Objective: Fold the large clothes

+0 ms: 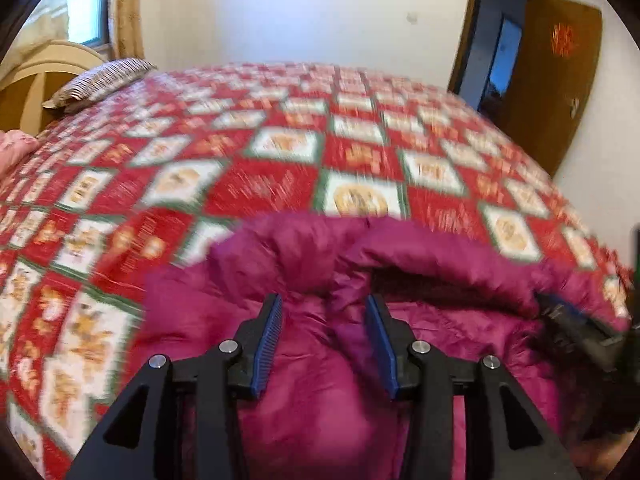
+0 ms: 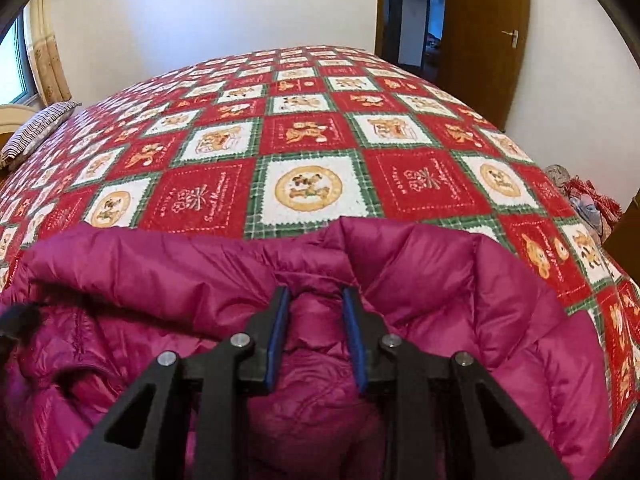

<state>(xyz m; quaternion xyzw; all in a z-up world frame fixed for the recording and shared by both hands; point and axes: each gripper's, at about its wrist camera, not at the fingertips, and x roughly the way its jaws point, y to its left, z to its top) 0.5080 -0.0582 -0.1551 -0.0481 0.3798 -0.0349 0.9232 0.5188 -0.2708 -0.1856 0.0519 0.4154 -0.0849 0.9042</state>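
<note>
1. Bedspread point(image 2: 312, 136), red and white checks with green borders, fills the upper and middle part of both views and covers a wide bed; a striped pillow point(image 2: 36, 132) lies at the left edge and a brown door point(image 2: 480, 40) stands open at the upper right.
2. Magenta puffer jacket point(image 2: 460, 300) takes the whole lower half of each frame, bunched at the near edge of the bed, with its padded rim arching from left to right across the picture.
3. Right gripper point(image 2: 314, 300), at lower centre of its view, has its blue pads pressed on a puffy ridge of the jacket, so it grips cloth.
4. Left gripper point(image 1: 324, 308), at lower centre of a motion-blurred view, has a fold of the jacket between its jaws; they stand wider, and I cannot tell whether the pads press on it.
5. Relation that matters: the jacket's long rim runs crosswise between the two grippers, and the bare bedspread lies straight ahead, toward the top of the frame. In the left view the other gripper shows at the right edge, on the same rim. I judge the fold goes forward from here.
</note>
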